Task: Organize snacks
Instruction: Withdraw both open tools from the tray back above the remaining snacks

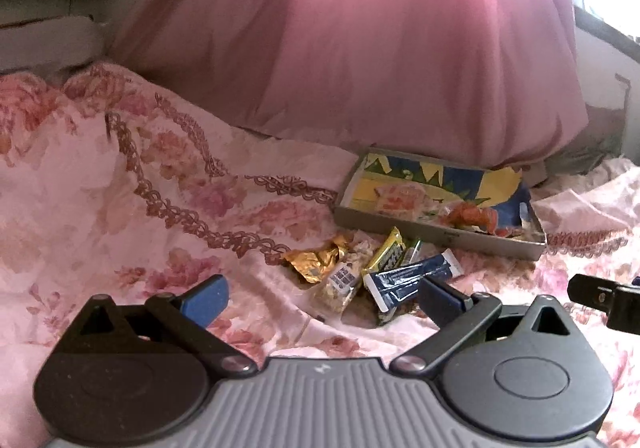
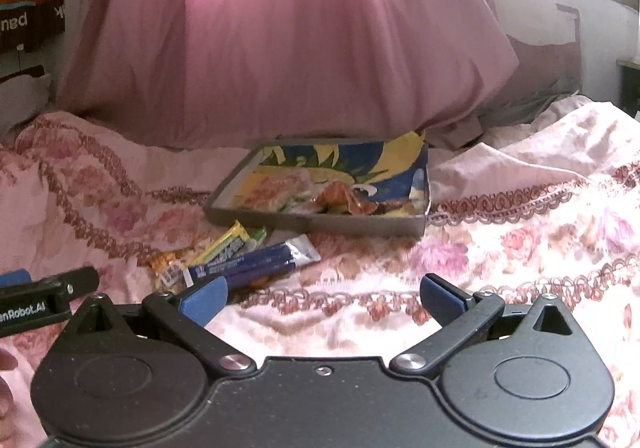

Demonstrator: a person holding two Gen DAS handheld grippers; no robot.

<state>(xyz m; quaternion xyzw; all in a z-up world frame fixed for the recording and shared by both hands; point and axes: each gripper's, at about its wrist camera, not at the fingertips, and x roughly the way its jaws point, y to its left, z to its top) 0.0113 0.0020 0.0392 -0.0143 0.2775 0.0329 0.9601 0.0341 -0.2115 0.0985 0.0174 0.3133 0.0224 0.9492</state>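
Left gripper [image 1: 322, 298] spread wide, empty, just short of loose snack packets [image 1: 372, 272] on floral bedspread [image 1: 120, 208]. Right gripper [image 2: 322, 298] likewise spread, empty. Shallow box [image 2: 320, 224] just behind packets, holding orange wrappers.

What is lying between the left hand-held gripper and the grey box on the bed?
A small pile of snack packets on the floral bedspread lies between the left hand-held gripper and the grey box, seen in the left wrist view.

Bare bedspread [image 2: 500, 248] right of snack pile [image 2: 240, 260].
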